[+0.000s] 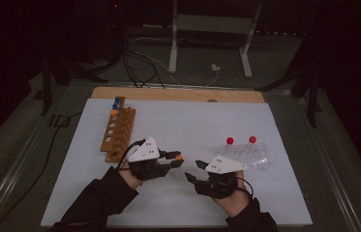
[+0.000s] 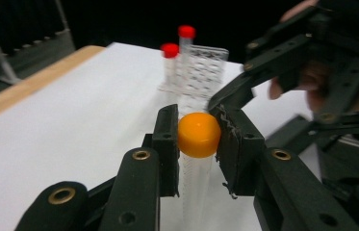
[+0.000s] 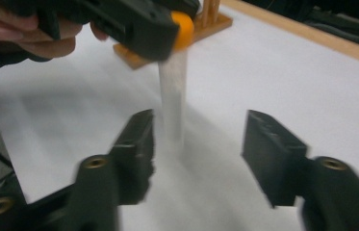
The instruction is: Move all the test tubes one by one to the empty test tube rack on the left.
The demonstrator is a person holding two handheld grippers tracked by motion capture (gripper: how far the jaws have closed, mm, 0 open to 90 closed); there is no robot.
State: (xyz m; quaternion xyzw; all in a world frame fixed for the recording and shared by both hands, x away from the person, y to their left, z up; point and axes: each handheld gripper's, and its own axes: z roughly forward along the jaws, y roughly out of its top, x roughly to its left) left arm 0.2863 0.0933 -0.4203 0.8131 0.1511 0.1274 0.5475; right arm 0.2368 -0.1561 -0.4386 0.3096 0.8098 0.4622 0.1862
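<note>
Nearest the lens in the left gripper view, the left claw (image 2: 197, 139) is clenching the orange-capped tube (image 2: 198, 135) just under its cap, the clear body hanging upright over the white surface (image 1: 188, 125). In the high view this is sitting at the centre of the frame. Just right of it, the right claw (image 1: 193, 171) is standing released — its jaws apart, with nothing between them. A wooden rack (image 1: 118, 128) is lying at the upper left, a clear rack (image 1: 248, 157) with two red-capped tubes (image 1: 230, 141) at the right. Beyond the surface's wooden edge the room is lying dark — cables (image 1: 137, 63) and a white stand (image 1: 212, 29) are showing on the floor.
</note>
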